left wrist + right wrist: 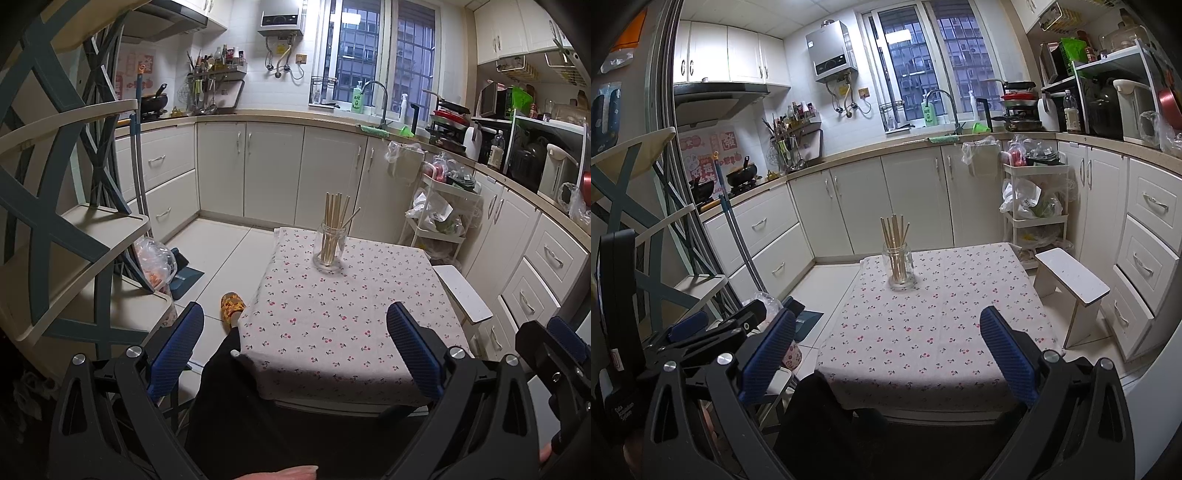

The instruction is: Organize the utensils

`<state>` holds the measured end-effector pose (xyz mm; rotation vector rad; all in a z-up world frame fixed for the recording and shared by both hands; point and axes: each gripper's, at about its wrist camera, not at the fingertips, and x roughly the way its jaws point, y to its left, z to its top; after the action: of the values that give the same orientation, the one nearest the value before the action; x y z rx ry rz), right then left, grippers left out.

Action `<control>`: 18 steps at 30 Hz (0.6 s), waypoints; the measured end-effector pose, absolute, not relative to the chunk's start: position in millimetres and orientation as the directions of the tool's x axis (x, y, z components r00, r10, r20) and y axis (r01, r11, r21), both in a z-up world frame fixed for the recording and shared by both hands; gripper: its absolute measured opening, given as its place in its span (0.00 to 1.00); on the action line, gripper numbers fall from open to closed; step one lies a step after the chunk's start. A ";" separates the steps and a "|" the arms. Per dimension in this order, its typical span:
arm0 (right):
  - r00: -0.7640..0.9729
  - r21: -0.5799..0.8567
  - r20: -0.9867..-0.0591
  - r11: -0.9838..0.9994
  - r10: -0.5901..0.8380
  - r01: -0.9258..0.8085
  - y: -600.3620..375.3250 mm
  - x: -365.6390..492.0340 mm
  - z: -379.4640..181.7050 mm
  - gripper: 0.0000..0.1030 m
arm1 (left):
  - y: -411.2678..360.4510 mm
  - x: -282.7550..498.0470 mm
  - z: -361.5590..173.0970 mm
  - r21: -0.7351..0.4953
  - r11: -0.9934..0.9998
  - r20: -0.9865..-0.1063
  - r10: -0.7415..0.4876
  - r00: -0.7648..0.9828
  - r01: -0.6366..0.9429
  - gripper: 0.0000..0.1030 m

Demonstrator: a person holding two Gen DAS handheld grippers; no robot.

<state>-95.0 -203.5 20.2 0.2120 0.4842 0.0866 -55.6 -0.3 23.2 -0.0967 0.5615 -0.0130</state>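
A clear glass jar [330, 248] [899, 270] stands upright near the far edge of a small table with a cherry-print cloth [343, 317] [934, 332]. Several wooden chopsticks [335, 216] [895, 236] stand in it, fanned out above the rim. My left gripper [295, 354] hangs open over the table's near edge, well short of the jar, with nothing between its blue pads. My right gripper [888, 360] is open too, held back at the near edge and holding nothing. Each gripper shows at the edge of the other's view.
A white stool [1071, 291] stands right of the table. Beyond it is a white cart [1034, 206] full of bags. A tiered shelf rack [74, 236] rises on the left. A person's dark-clad leg and a yellow slipper [232, 306] lie left of the table. Cabinets line the walls.
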 end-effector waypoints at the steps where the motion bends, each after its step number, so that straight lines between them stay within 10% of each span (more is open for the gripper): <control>1: 0.882 0.222 -0.452 0.974 0.132 -0.032 -203.4 -94.8 20.3 0.93 | 0.0 -55.6 23.2 -0.094 0.995 -0.531 -0.038 0.847 -0.014 0.92; 18: 0.881 0.223 -0.453 0.974 0.133 -0.032 -206.4 -93.4 22.0 0.93 | 1.0 -54.5 22.0 -0.090 0.996 -0.535 -0.034 0.844 -0.017 0.92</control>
<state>-93.4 -206.4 22.0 0.2125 0.4854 0.0863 -54.5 1.0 22.0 -0.0923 0.5655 -0.0089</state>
